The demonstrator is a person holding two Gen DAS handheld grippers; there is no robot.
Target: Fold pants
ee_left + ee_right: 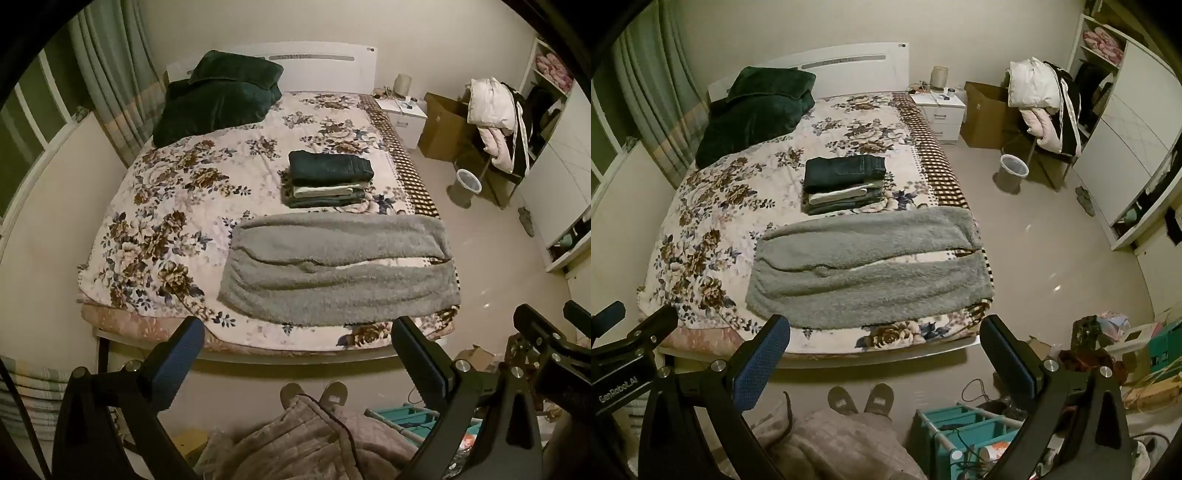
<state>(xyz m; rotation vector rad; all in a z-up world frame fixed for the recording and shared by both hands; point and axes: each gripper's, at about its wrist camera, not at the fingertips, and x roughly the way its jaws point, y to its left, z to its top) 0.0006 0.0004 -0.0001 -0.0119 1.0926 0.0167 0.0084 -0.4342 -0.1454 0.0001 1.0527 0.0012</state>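
A bed [713, 206] with a floral cover and white headboard [849, 70] fills the plain-walled room, with green curtains [653, 85] beside a window on the left. On the pale floor [1052, 258] to the right stand a white nightstand [940, 110], a cardboard box [984, 114], a wastebasket [1012, 171] and a white wardrobe [1126, 129]. The light is dim and yellowish.

A home bedroom: a floral-quilted bed [177, 206], white nightstand [404, 114], curtains [110, 74] and an open wardrobe [1115, 110]

- In the middle of your frame stands the bed [155, 206] with a flowered cover.
- Grey fleece pants [340, 266] lie flat at the lower right.
- A stack of folded clothes [328, 179] sits just above them.
- A dark green blanket [218, 96] lies at the upper left.
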